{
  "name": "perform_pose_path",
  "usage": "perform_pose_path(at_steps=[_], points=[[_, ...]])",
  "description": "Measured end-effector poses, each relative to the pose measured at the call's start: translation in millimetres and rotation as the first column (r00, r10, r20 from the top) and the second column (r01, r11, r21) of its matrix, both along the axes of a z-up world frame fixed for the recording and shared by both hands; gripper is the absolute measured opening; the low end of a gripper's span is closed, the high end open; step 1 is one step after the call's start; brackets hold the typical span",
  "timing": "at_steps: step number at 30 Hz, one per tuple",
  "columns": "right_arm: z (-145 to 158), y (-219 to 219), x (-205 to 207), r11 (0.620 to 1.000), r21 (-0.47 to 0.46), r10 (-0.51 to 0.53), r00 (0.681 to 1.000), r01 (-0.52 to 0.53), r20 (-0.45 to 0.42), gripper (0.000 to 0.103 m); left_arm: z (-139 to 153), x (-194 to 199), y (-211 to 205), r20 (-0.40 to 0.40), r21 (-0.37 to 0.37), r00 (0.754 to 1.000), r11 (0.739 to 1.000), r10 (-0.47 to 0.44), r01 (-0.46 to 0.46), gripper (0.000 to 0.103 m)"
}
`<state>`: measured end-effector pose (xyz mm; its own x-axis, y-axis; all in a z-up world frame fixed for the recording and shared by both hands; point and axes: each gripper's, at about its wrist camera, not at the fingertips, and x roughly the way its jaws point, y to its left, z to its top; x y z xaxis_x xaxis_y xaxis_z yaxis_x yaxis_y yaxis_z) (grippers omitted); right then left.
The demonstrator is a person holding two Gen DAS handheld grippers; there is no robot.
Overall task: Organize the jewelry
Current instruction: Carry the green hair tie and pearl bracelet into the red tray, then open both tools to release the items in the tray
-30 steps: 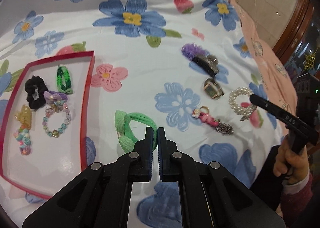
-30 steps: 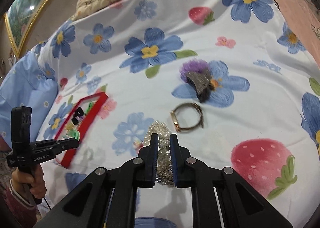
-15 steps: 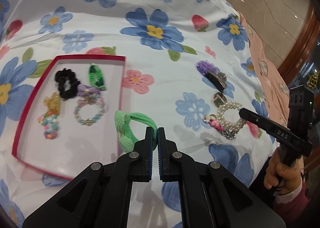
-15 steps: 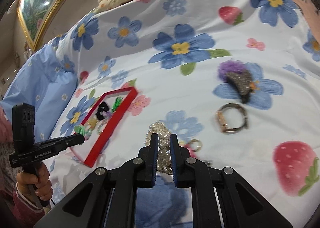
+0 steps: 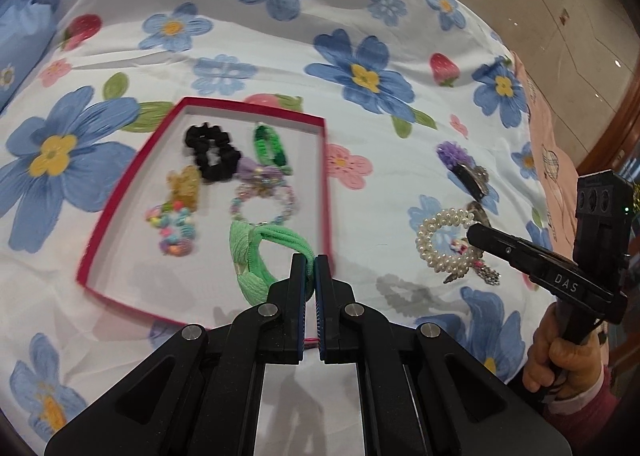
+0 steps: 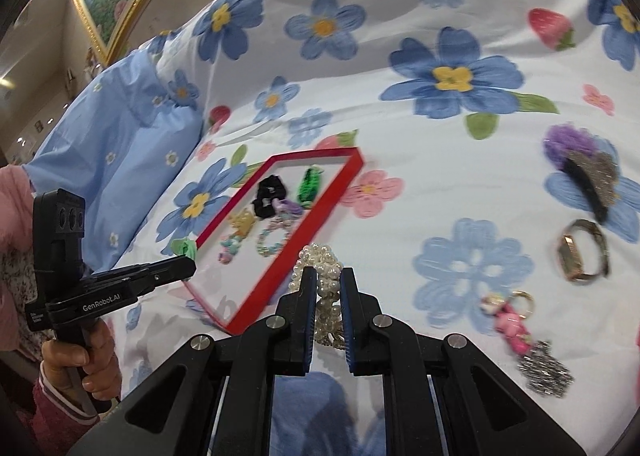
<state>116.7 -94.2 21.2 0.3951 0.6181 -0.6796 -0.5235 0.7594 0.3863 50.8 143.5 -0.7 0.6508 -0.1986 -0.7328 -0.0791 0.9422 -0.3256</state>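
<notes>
— Both grippers have carried their loads toward the red tray (image 5: 326, 183) since a second ago; what do the fingers hold?

— Left gripper (image 5: 311, 268) has its fingers pinched tight on the green headband (image 5: 256, 256), hanging over the tray's near end; right gripper (image 6: 327, 288) is clamped on the pearl bracelet (image 6: 320, 260), just beside the tray's rim.

— And beyond them?

— Ahead of the left fingers lie a black scrunchie (image 5: 212, 151) and beaded bracelet (image 5: 262, 203) inside the tray; right of the right fingers, a watch (image 6: 584, 256), pink keychain (image 6: 512, 320) and hair clip (image 6: 592, 179) on the bed.
</notes>
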Motion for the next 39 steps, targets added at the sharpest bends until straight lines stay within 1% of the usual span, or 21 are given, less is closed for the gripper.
perform_pose_path(at_steps=[6,14,21,23,28,31,33,37,39], points=[[-2.9,29.3,0.3,0.999,0.007,0.053,0.999,-0.053,-0.009,0.011,-3.8,-6.1,20.5,-0.007,-0.002,0.999,0.999,0.044,-0.044,0.003],[-4.9,57.6,3.2,0.995,0.03,0.098,0.995,-0.097,-0.025,0.011,-10.9,-8.6,40.8,-0.022,-0.001,0.996,0.996,0.086,-0.086,0.003],[-3.2,88.6,11.5,0.989,0.031,0.146,0.989,-0.145,-0.023,0.011,-18.8,3.4,51.8,-0.046,0.02,0.995,0.996,0.087,-0.086,0.003],[-7.5,100.8,16.3,0.986,0.035,0.162,0.986,-0.161,-0.038,0.011,-20.9,7.8,55.7,-0.057,0.032,0.995,0.996,0.085,-0.084,0.003],[-19.2,128.8,24.5,0.981,0.009,0.196,0.979,-0.195,-0.053,0.011,-30.5,19.1,64.8,-0.085,0.046,0.993,0.996,0.084,-0.08,0.003],[-33.4,144.4,32.9,0.978,-0.011,0.205,0.975,-0.206,-0.082,0.011,-40.1,26.1,70.1,-0.107,0.045,0.991,0.996,0.082,-0.078,0.003],[-40.8,150.0,36.9,0.978,-0.021,0.206,0.974,-0.209,-0.097,0.011,-46.7,30.4,72.9,-0.121,0.045,0.989,0.996,0.082,-0.077,0.003],[-57.6,158.7,44.4,0.976,-0.069,0.2,0.973,-0.209,-0.12,0.011,-59.1,38.3,76.2,-0.143,0.043,0.986,0.996,0.082,-0.076,0.003],[-61.9,160.6,46.5,0.975,-0.091,0.192,0.974,-0.204,-0.118,0.011,-65.3,42.5,75.5,-0.156,0.046,0.985,0.996,0.077,-0.071,0.003]])
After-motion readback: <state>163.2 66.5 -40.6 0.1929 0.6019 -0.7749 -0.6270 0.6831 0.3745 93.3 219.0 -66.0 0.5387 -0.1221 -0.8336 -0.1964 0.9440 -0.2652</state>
